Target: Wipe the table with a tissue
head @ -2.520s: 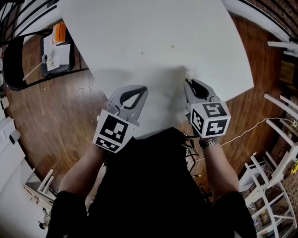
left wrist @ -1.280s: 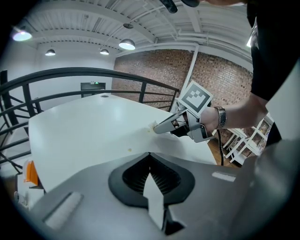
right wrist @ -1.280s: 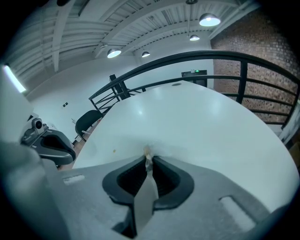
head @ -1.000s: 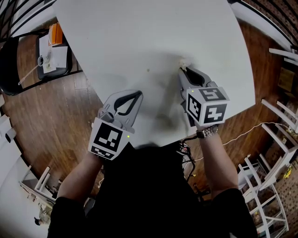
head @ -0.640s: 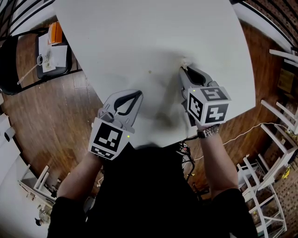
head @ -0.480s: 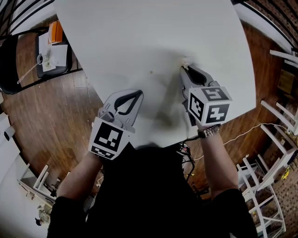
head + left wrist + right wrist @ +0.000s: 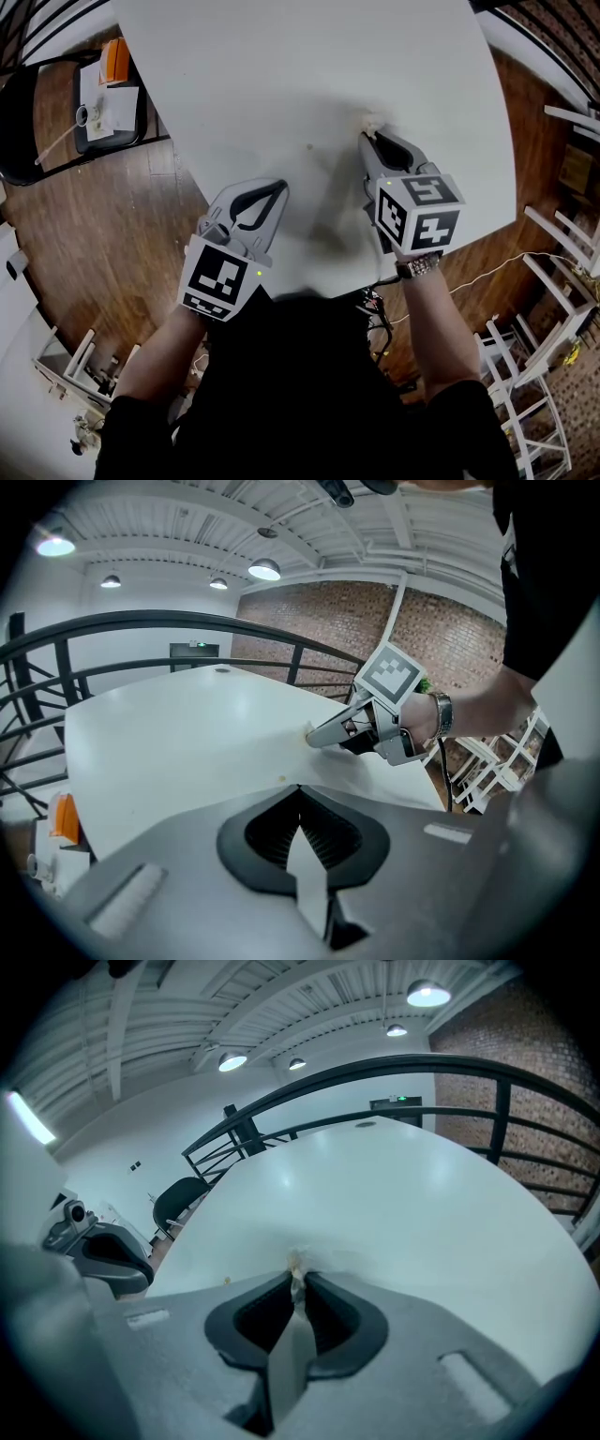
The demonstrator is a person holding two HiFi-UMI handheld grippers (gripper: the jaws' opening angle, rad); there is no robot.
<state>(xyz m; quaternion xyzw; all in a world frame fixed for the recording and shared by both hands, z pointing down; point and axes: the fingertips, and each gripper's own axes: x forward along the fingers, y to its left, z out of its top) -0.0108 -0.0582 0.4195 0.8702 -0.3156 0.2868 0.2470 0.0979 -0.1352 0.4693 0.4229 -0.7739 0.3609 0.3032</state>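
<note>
A small crumpled white tissue [image 7: 370,122] lies pressed on the white table [image 7: 281,66], pinched in the tips of my right gripper [image 7: 365,139], which is shut on it. In the right gripper view the tissue [image 7: 296,1264] sticks out just past the closed jaws. A tiny brownish speck [image 7: 309,146] sits on the table left of the tissue. My left gripper [image 7: 280,186] hovers over the near table edge, shut and holding nothing. From the left gripper view, the right gripper [image 7: 314,740] touches the table with the tissue [image 7: 308,733].
A black chair [image 7: 28,127] stands on the wooden floor at the far left, carrying a dark tray [image 7: 111,117] with papers and an orange item [image 7: 116,58]. White shelving [image 7: 553,309] stands at the right. A dark railing [image 7: 375,1077] curves beyond the table.
Compared with 2.5 s ago, my right gripper has slid the tissue forward across the table. Over the last second it has hardly moved. The left gripper has stayed put.
</note>
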